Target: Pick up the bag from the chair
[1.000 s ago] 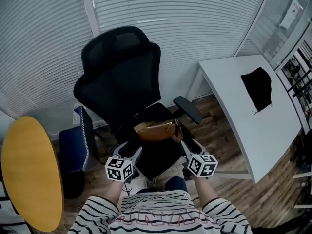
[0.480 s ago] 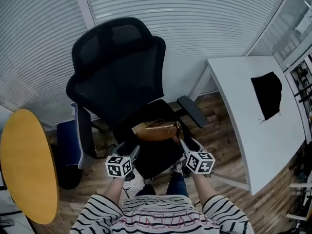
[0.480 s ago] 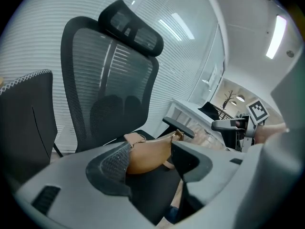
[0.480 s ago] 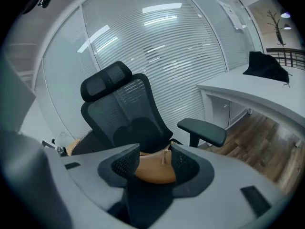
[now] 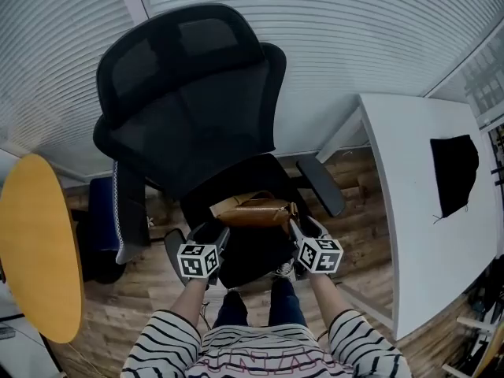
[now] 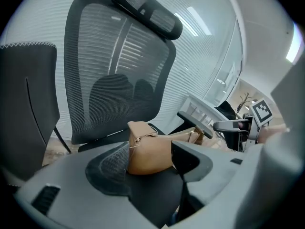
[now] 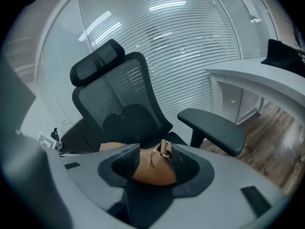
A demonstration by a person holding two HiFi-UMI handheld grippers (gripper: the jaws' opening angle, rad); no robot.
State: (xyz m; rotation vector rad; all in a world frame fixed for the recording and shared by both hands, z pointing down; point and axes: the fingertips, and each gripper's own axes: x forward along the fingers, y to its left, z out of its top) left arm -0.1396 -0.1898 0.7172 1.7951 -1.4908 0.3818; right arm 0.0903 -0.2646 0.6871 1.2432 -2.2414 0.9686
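A tan leather bag (image 5: 253, 211) lies across the seat of a black mesh office chair (image 5: 189, 109). My left gripper (image 5: 214, 231) is at the bag's left end and my right gripper (image 5: 298, 227) at its right end, both low over the seat's front. In the left gripper view the bag (image 6: 148, 149) sits between that gripper's wide-open jaws (image 6: 147, 157). In the right gripper view the bag's strap end (image 7: 155, 168) fills the gap of the open right gripper (image 7: 155, 164). The bag rests on the seat.
The chair's right armrest (image 5: 321, 184) juts out beside my right gripper. A white desk (image 5: 409, 227) with a black cloth (image 5: 455, 172) stands to the right. A round yellow table (image 5: 39, 250) and a dark blue seat (image 5: 101, 231) are to the left. Window blinds (image 5: 354, 38) are behind the chair.
Both grippers have edged forward along the bag's two ends. The head view has shifted so the chair looms larger. The bag has not moved.
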